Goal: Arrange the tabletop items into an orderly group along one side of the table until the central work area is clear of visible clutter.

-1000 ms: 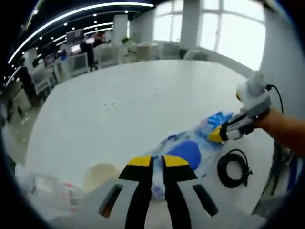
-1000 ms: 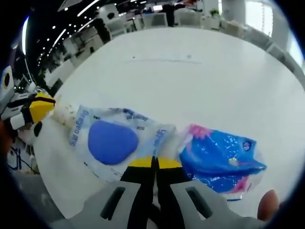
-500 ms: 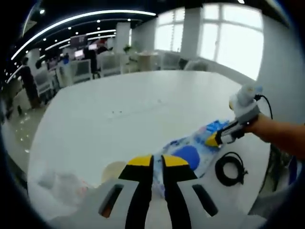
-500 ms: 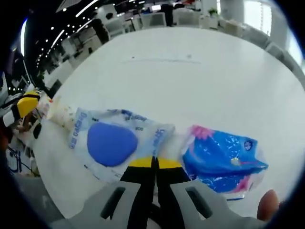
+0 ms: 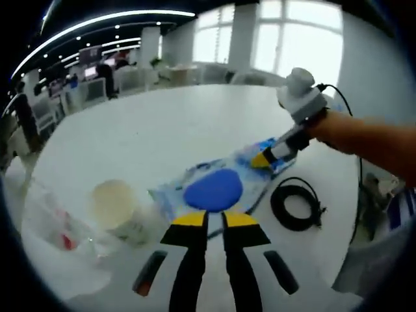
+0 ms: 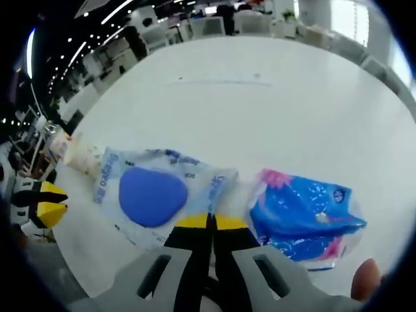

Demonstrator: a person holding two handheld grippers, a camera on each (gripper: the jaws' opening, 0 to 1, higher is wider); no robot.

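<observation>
Left gripper view: the left gripper (image 5: 213,220) rises from the bottom with its yellow-tipped jaws slightly apart and nothing between them, poised above the white table (image 5: 162,123). Just past the tips lies a clear-and-white pack with a large blue oval (image 5: 213,190) on its face. To its left stand a pale round cup (image 5: 112,202) and, touching it on the near side, a small crumpled wrapper (image 5: 133,231); further left, at the table edge, a clear plastic bag (image 5: 49,224) with a red spot inside. Right of the pack a black cable coil (image 5: 296,206) lies flat on the table. Beyond that, the right gripper (image 5: 263,159) comes in from the right, held by a person's bare forearm (image 5: 370,140), its yellow tip resting on the far end of the packs. An office with desks and bright windows lies behind.

Right gripper view: that gripper's jaws (image 6: 209,223) are pressed together, their tips at the near edge of the oval pack, though whether they pinch its film is hard to tell. Small blue print runs along the pack's end and side; it is too blurred to read with confidence. Just beside it, to the right, lies a bright blue tissue pack (image 6: 305,218) with pink marks and a small round logo, unreadable. At the left edge, the other gripper's yellow tips show slightly parted.
</observation>
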